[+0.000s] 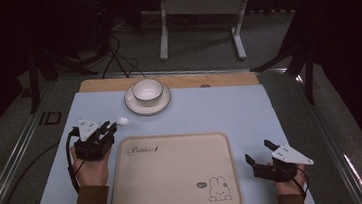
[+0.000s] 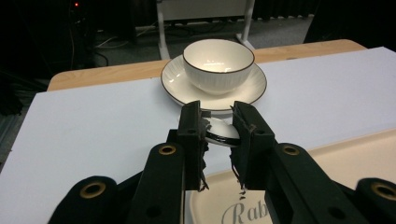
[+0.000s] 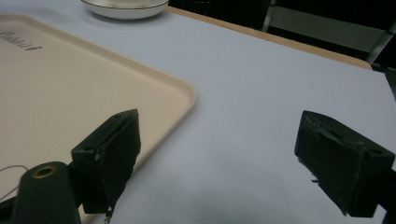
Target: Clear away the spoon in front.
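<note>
My left gripper [image 1: 109, 129] is shut on a white spoon [image 1: 122, 120] with a dark rim; the spoon's bowl sticks out past the jaws, just above the blue mat. In the left gripper view the spoon [image 2: 223, 134] sits clamped between the two black jaws of the left gripper [image 2: 218, 127]. Just beyond it a white bowl [image 1: 147, 90] [image 2: 218, 63] stands on a white saucer [image 1: 131, 104] [image 2: 175, 81]. My right gripper [image 1: 258, 151] [image 3: 219, 135] rests open on the mat at the right of the beige tray [image 1: 171, 155], with nothing between its jaws.
The beige tray [image 3: 70, 88] with a rabbit picture [image 1: 218, 189] lies at the mat's front middle. The blue mat [image 1: 220, 108] covers a wooden table whose far edge [image 1: 217, 78] shows behind the saucer. A white desk frame [image 1: 198, 10] and cables stand on the floor beyond.
</note>
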Action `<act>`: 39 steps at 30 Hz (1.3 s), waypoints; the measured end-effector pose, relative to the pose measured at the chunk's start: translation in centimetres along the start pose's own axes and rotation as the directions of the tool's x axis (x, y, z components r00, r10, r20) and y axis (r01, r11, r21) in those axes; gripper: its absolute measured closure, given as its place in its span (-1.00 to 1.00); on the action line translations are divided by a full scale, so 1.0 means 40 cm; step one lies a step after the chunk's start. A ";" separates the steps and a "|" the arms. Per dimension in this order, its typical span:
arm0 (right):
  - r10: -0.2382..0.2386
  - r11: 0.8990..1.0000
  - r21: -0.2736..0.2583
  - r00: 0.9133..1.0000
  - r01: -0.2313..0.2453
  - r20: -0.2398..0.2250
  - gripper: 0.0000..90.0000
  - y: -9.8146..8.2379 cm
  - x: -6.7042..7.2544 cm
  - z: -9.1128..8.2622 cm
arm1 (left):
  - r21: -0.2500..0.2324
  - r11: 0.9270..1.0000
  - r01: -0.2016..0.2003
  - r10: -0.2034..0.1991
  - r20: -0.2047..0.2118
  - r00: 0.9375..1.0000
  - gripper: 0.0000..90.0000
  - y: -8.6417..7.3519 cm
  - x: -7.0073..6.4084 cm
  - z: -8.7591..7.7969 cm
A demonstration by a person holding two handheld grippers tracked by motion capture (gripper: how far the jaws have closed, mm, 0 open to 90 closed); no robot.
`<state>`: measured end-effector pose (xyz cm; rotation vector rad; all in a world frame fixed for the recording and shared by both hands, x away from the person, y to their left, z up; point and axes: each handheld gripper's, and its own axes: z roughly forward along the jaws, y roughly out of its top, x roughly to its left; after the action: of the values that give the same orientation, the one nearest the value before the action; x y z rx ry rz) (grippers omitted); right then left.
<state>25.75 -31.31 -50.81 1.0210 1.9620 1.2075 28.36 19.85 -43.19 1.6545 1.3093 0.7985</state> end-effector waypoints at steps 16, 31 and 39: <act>0.001 1.000 0.003 1.000 -0.001 0.002 -0.69 0.000 -0.001 -0.001 | 0.013 1.000 0.006 -0.006 0.001 1.000 0.65 -0.038 -0.017 -0.004; -0.001 1.000 0.004 1.000 0.001 0.002 -0.69 0.000 0.000 0.000 | 0.036 0.999 0.034 -0.034 0.007 0.999 0.65 -0.090 -0.027 -0.012; -0.003 1.000 0.007 1.000 0.003 0.000 -0.69 0.001 0.001 0.002 | 0.038 0.998 0.045 -0.046 0.009 0.999 0.65 -0.110 -0.036 -0.024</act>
<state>25.81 -31.23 -50.83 1.0216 1.9685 1.2000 25.31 19.04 -46.70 1.6505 1.3578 0.7413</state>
